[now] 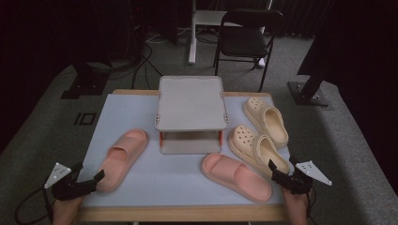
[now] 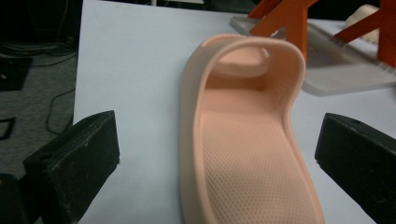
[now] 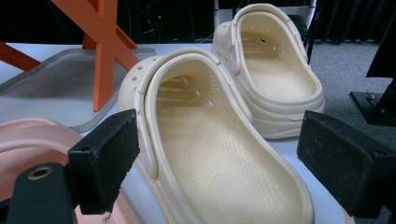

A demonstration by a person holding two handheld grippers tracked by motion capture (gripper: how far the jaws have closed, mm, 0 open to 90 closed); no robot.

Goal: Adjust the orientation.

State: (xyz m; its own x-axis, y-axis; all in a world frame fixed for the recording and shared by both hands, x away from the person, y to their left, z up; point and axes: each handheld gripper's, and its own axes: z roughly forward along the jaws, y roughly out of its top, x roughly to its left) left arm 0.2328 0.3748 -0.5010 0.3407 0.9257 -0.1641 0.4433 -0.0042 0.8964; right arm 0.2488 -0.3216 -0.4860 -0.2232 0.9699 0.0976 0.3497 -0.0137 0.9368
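A grey two-tier rack [image 1: 190, 104] is standing mid-table. The left gripper [image 1: 87, 180], jaws spread apart, is straddling the heel of a pink slide [image 1: 123, 158]. The right gripper [image 1: 282, 172], jaws likewise apart, is flanking the nearer cream clog [image 1: 257, 149].

Looks like a lab or studio; black curtains [image 1: 361, 37], floor cables [image 1: 141, 61], folding chair [image 1: 246, 35], stand bases [image 1: 307, 91].

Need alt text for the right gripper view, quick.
The right gripper, open, straddles the heel of the near cream clog on the white table. A second cream clog sits behind it, and an orange-legged grey rack stands left.
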